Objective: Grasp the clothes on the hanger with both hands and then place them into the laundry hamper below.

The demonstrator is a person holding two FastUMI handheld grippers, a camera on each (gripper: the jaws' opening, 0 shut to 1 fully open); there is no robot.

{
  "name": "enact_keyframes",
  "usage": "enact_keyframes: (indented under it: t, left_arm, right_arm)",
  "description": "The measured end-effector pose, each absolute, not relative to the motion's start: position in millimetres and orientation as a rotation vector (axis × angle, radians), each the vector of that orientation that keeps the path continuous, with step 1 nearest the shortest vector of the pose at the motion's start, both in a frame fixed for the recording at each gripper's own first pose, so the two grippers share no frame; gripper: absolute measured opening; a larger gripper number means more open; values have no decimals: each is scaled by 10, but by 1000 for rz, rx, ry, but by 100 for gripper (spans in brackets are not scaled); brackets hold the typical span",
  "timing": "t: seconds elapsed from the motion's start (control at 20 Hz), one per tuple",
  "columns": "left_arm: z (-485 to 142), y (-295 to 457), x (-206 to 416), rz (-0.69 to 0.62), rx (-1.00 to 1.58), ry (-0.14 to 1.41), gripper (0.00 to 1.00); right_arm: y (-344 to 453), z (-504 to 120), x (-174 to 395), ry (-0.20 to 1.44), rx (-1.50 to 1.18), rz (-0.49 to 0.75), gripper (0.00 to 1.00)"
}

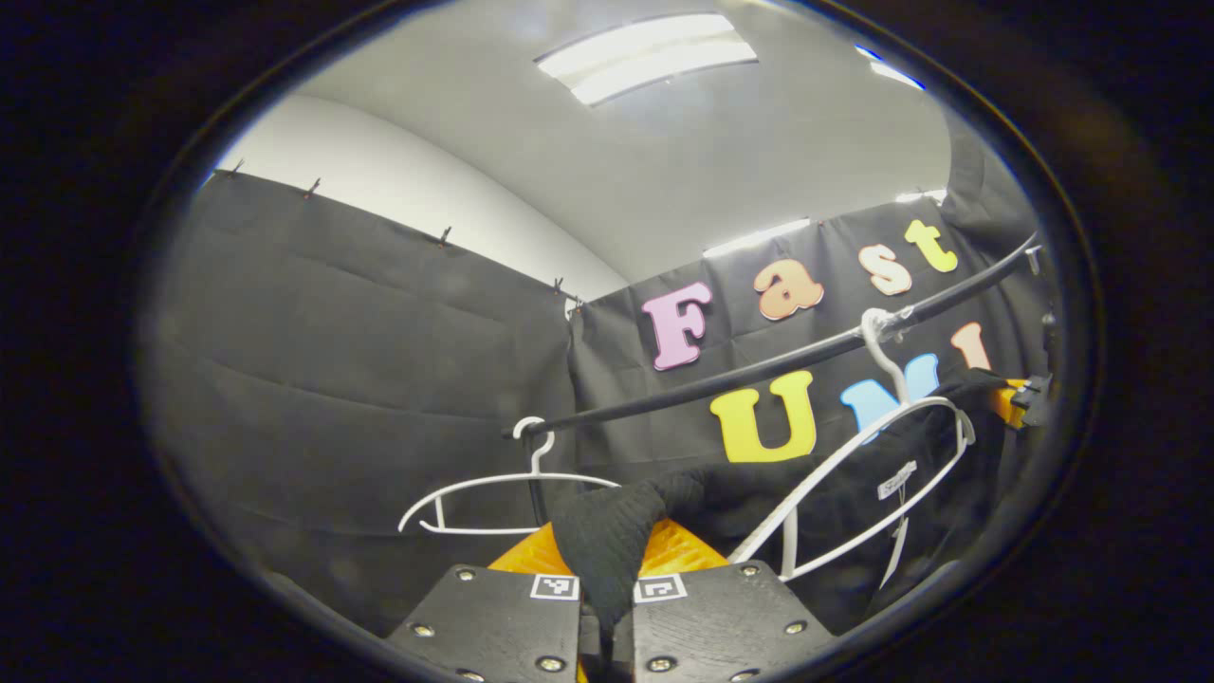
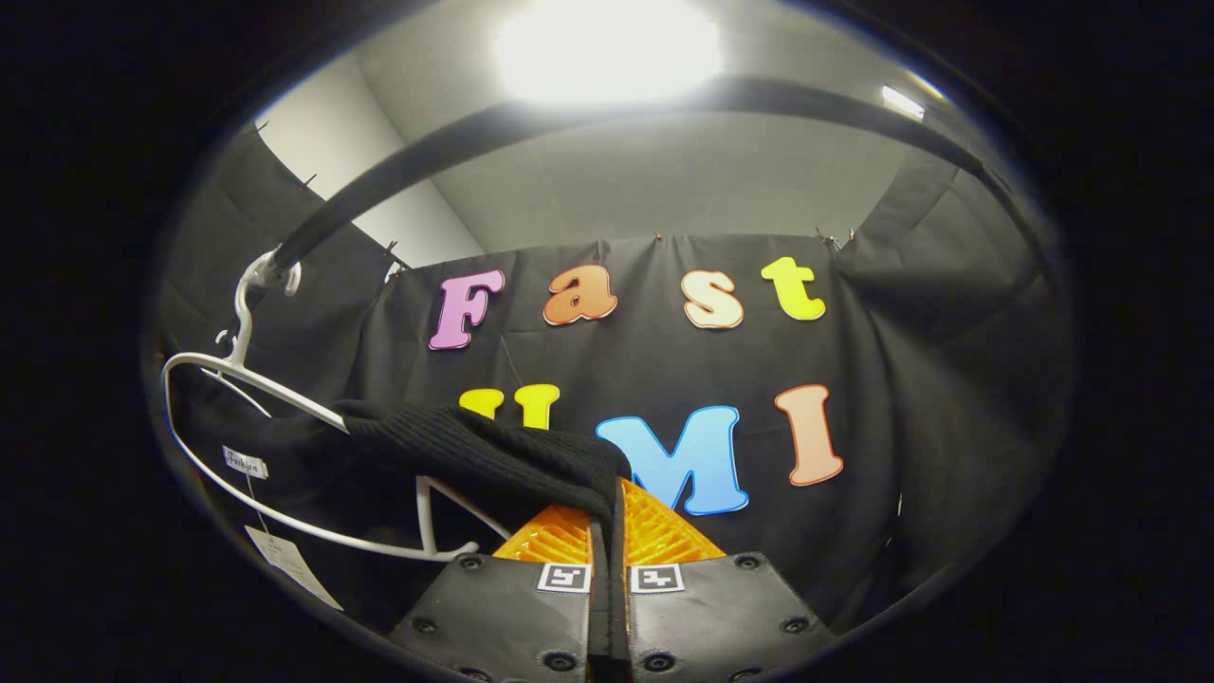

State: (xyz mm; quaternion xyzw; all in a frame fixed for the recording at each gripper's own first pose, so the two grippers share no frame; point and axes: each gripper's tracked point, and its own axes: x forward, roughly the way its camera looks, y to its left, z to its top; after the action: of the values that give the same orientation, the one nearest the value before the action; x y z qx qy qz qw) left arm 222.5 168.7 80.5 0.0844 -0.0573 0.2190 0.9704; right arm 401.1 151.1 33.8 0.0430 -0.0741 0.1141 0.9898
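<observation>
A black knit garment (image 1: 607,541) hangs on a white hanger (image 1: 854,455) hooked over a black rail (image 1: 778,360). My left gripper (image 1: 607,560) is shut on a bunched edge of the garment, which runs up to the right toward the hanger. At the far right of the left gripper view, the right gripper (image 1: 1020,398) holds the garment's other shoulder. In the right gripper view, my right gripper (image 2: 607,526) is shut on a ribbed fold of the garment (image 2: 474,446), which stretches left to the white hanger (image 2: 285,408). That hanger hooks on the rail (image 2: 569,119) overhead.
An empty white hanger (image 1: 503,484) hangs on the rail left of the garment. Paper tags (image 2: 285,560) dangle inside the garment below the hanger. Black cloth walls close in the booth behind and on both sides.
</observation>
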Motion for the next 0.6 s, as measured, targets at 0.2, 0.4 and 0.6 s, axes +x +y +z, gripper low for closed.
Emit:
enact_keyframes:
  t: [0.2, 0.4, 0.6]
  left_arm:
    - [593, 1819, 2374, 416, 117, -75, 5]
    - [376, 1815, 2512, 386, 81, -41, 6]
    - [90, 1792, 2557, 367, 80, 7, 6]
  right_arm:
    - [1618, 88, 4198, -39, 154, 261, 0]
    - [1682, -261, 4307, 95, 232, 270, 1]
    - [1704, -578, 4362, 164, 226, 267, 1]
